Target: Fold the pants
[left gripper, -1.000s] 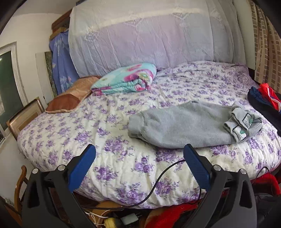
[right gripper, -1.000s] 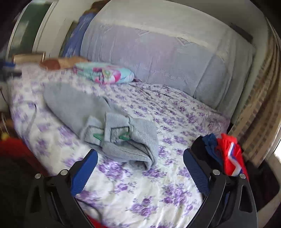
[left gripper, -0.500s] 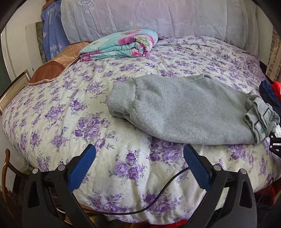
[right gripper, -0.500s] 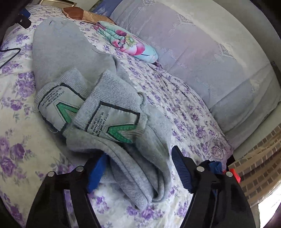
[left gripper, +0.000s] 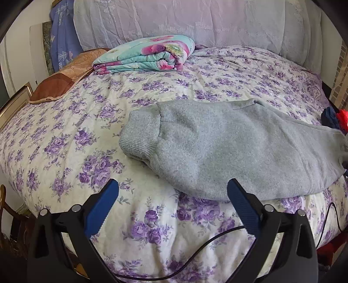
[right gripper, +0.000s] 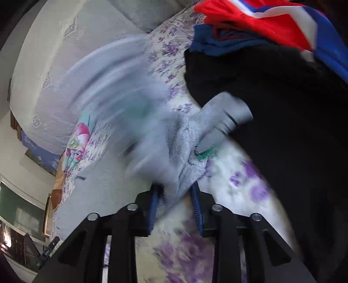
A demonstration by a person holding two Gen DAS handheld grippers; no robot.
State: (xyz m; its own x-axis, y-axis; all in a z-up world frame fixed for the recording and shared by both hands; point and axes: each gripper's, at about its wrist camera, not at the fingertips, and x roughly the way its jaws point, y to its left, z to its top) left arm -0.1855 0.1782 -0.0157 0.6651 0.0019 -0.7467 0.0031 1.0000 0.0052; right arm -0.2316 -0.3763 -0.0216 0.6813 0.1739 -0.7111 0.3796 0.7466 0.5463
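Jaws: left gripper (left gripper: 173, 191) spread wide, gripping nothing, hovering over the near edge of the bed (left gripper: 65, 139). Its right fingertip sits just at the near hem of the grey sweatpants (left gripper: 228, 148), which lie flat across the purple-floral bedspread with the ribbed cuff (left gripper: 139, 139) pointing left. Folded floral blanket (left gripper: 148, 54) and brown cushion (left gripper: 58, 85) lie further back by the headboard. Black cable (left gripper: 195, 250) runs across the bedspread below the jaws. Right gripper (right gripper: 175, 193) jaws clenched on bunched grey sweatpants fabric (right gripper: 187, 141), view heavily motion-blurred; red-white-blue garment (right gripper: 261, 19) at upper right.
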